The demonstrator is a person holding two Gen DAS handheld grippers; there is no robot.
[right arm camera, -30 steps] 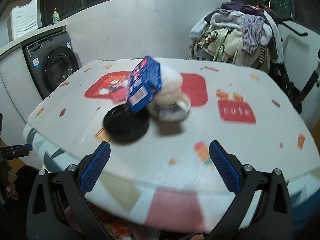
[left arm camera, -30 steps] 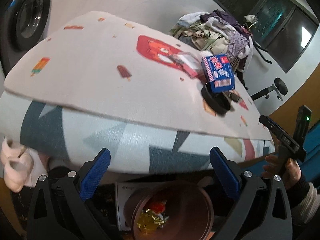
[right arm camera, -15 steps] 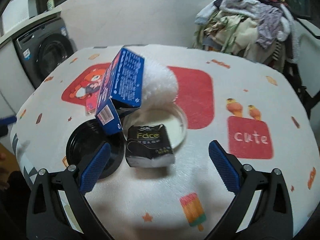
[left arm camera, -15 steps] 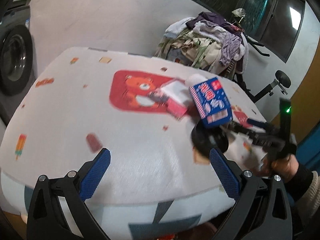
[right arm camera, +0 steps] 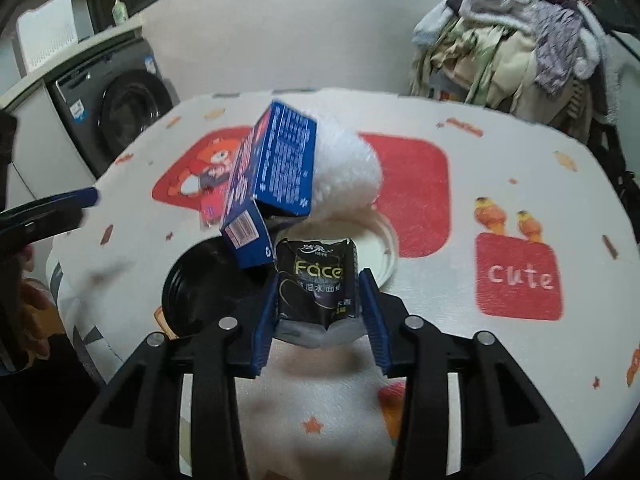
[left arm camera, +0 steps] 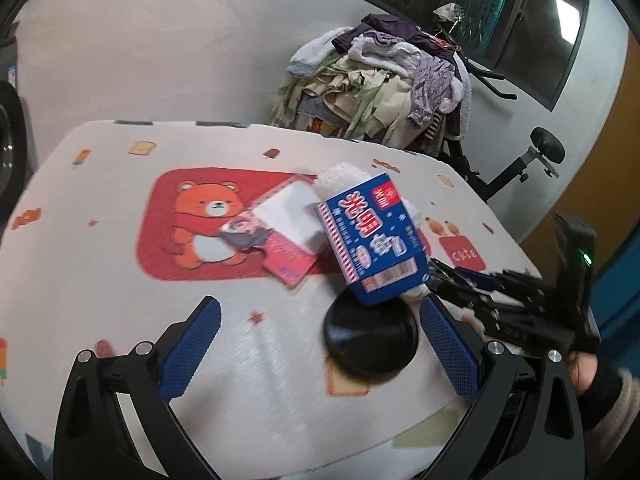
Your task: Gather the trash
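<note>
Closing on black "Face" tissue pack (right arm camera: 316,284) at near edge of table (right arm camera: 460,360), right gripper (right arm camera: 320,312) pads flank pack, apparently touching. Left gripper (left arm camera: 316,344) gapes empty near black lid (left arm camera: 370,340), blue carton (left arm camera: 372,236). Step: grasp; next, likely lift clear without toppling carton.

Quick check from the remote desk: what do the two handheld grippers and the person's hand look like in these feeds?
Both are matte black plastic frames with cut-out openings and silver screws. The left gripper and right gripper each carry two blue cross-hatched pads. In the left view, the right unit has a small green light on its upright black block. The person's hand shows bare skin, a dark cuff and a beige knit sleeve. No cables visible.
</note>
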